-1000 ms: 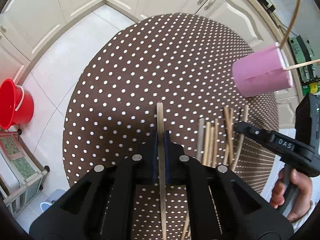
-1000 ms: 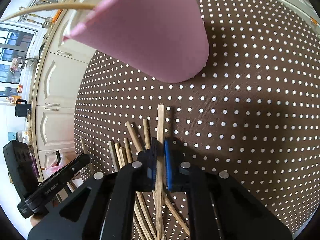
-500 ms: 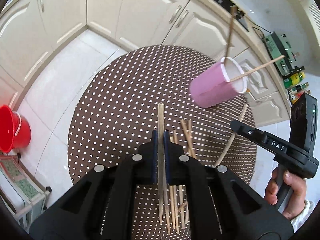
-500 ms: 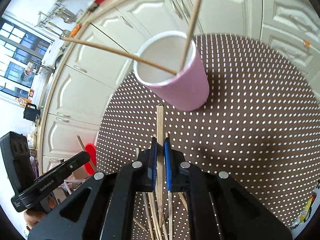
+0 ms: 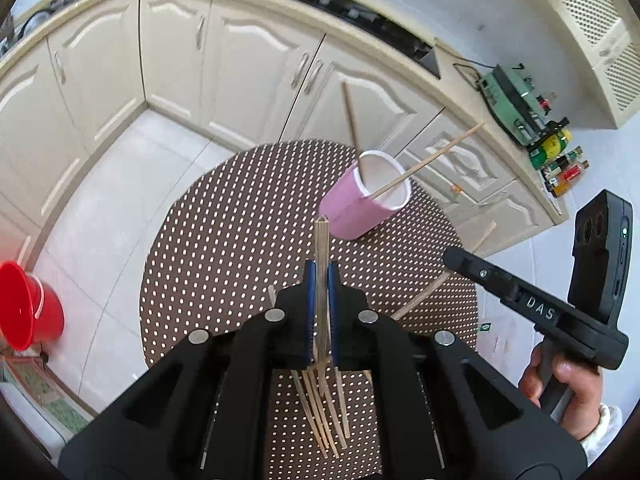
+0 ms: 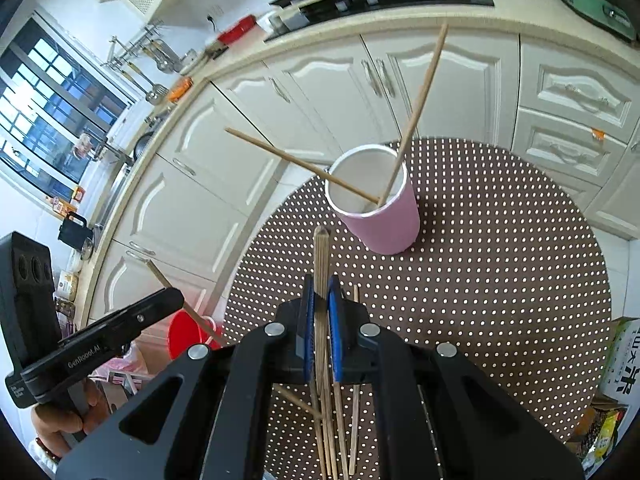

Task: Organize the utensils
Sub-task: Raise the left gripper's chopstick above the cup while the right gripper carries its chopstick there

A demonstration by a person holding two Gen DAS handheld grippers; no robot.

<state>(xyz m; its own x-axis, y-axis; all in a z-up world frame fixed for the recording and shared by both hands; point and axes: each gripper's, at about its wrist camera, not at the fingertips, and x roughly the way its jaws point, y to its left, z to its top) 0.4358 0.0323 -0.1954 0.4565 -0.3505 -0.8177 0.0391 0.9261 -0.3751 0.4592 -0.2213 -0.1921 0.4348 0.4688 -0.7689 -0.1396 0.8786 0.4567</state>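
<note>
Left wrist view
Left gripper [image 5: 321, 280]: jaws closed tight on a single wooden chopstick [image 5: 321, 248] – its squared end sticks out ahead of the blue pads [image 5: 308, 300] and its length runs back between them.
Pink cup [image 5: 362, 208]: upright on the round dotted table [image 5: 224, 264], beyond the held chopstick's tip; two chopsticks [image 5: 428, 160] lean out of its white rim in different directions.
Loose chopsticks [image 5: 320, 420]: a fanned bunch flat on the table below the gripper, partly hidden by its black body.
Right gripper [image 5: 450, 256]: seen from the side at the right edge, gripped by a hand [image 5: 560, 388]; a stick [image 5: 420, 300] passes through its tip, one end above and the other slanting down over the table.
Red bucket [image 5: 28, 312]: on the floor at far left, well apart from the table.

Right wrist view
Right gripper [image 6: 320, 296]: jaws clamped on one chopstick [image 6: 321, 256], the end pointing toward the pink cup [image 6: 384, 224].
Cup contents: two chopsticks [image 6: 416, 112] crossing inside the cup, resting on opposite sides of the rim.
Loose chopsticks [image 6: 340, 432]: several on the table beneath the gripper – how many I cannot count, since the body covers them.
Left gripper [image 6: 176, 296]: at lower left, holding a slanted chopstick [image 6: 188, 308] above the red bucket [image 6: 188, 336]; a hand [image 6: 60, 424] is at its handle.
</note>
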